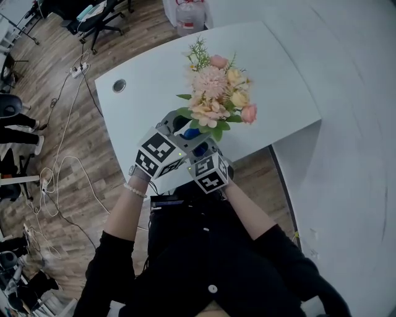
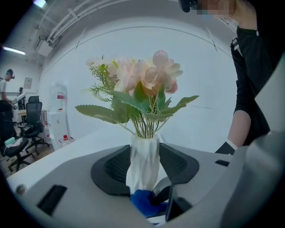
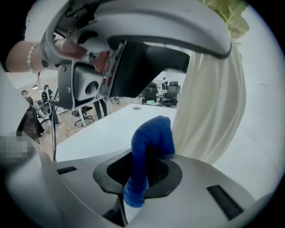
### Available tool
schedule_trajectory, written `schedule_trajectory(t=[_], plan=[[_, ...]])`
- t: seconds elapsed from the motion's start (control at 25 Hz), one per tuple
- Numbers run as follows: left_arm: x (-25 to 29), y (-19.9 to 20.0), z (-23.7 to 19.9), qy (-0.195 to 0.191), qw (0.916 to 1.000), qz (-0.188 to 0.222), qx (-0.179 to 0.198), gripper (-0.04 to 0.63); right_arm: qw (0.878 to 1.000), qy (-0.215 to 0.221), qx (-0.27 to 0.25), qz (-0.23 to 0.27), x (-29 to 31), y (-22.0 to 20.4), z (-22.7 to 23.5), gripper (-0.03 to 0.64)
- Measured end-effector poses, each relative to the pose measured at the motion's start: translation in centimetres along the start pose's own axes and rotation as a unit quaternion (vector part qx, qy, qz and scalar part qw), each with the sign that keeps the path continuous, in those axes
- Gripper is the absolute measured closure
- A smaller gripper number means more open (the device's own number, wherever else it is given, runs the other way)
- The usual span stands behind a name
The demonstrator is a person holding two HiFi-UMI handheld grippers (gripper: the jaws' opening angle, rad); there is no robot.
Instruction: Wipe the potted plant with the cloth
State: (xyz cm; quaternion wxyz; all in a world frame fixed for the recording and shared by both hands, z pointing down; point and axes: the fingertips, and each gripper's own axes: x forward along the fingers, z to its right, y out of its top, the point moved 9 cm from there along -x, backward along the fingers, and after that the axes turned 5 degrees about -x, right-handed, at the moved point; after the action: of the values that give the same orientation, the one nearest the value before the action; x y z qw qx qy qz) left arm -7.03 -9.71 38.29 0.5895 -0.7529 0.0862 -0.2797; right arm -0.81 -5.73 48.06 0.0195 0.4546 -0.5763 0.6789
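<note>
The left gripper (image 2: 144, 168) is clamped, jaws wide, on the potted plant's (image 1: 216, 93) white vase (image 3: 213, 116); the blue cloth (image 3: 153, 133) is pinched in the closed right gripper (image 3: 138, 176), touching the vase; the plant is stood on a white table (image 1: 278, 74); wooden floor (image 1: 68, 124) and office chairs (image 1: 99, 18) are seen beyond.

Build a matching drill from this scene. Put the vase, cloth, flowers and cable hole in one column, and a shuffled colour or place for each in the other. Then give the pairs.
1. vase
2. cloth
3. flowers
4. cable hole

A. blue, pinched in the right claw
B. pink and yellow, above green leaves
C. white, gripped by the left claw
D. grey ring near a far corner of the table

Pairs: 1-C, 2-A, 3-B, 4-D
</note>
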Motion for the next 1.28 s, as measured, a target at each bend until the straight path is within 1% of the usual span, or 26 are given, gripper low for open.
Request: schedule_trajectory(t=[0.16, 0.32, 0.48, 0.72, 0.88, 0.96, 1.08, 1.2, 1.28], plan=[[-0.1, 0.2, 0.1, -0.003, 1.0, -0.002, 0.003, 0.38, 0.999, 0.014, 0.006, -0.03, 0.6, -1.5, 0.2, 0.537], [0.0, 0.3, 0.1, -0.003, 1.0, 0.0, 0.001, 0.38, 0.999, 0.018, 0.014, -0.047, 0.4, -2.3, 0.9, 0.537], [-0.1, 0.0, -0.1, -0.005, 1.0, 0.007, 0.002, 0.38, 0.998, 0.021, 0.017, -0.052, 0.4, -2.5, 1.0, 0.537], [-0.3, -0.2, -0.1, -0.008, 0.9999, 0.011, 0.0, 0.38, 0.997, 0.01, 0.039, -0.06, -0.4, -3.7, 1.8, 0.537], [-0.2, -0.3, 0.0, -0.011, 0.9999, 0.012, 0.0, 0.38, 0.996, 0.001, 0.07, -0.061, -1.0, -4.6, 2.2, 0.537], [-0.3, -0.3, 0.0, -0.012, 0.9999, 0.012, 0.0, 0.38, 0.995, -0.004, 0.077, -0.062, -1.3, -4.8, 2.4, 0.537], [-0.2, -0.3, 0.0, -0.014, 0.9998, 0.014, 0.0, 0.38, 0.995, -0.011, 0.076, -0.068, -1.8, -5.2, 2.8, 0.535], [-0.1, -0.5, -0.1, -0.015, 0.9997, 0.017, 0.0, 0.38, 0.995, -0.022, 0.054, -0.083, -2.3, -5.5, 3.2, 0.535], [-0.1, -0.5, -0.1, -0.018, 0.9996, 0.019, 0.004, 0.379, 0.994, -0.033, 0.049, -0.092, -3.0, -5.8, 3.5, 0.535]])
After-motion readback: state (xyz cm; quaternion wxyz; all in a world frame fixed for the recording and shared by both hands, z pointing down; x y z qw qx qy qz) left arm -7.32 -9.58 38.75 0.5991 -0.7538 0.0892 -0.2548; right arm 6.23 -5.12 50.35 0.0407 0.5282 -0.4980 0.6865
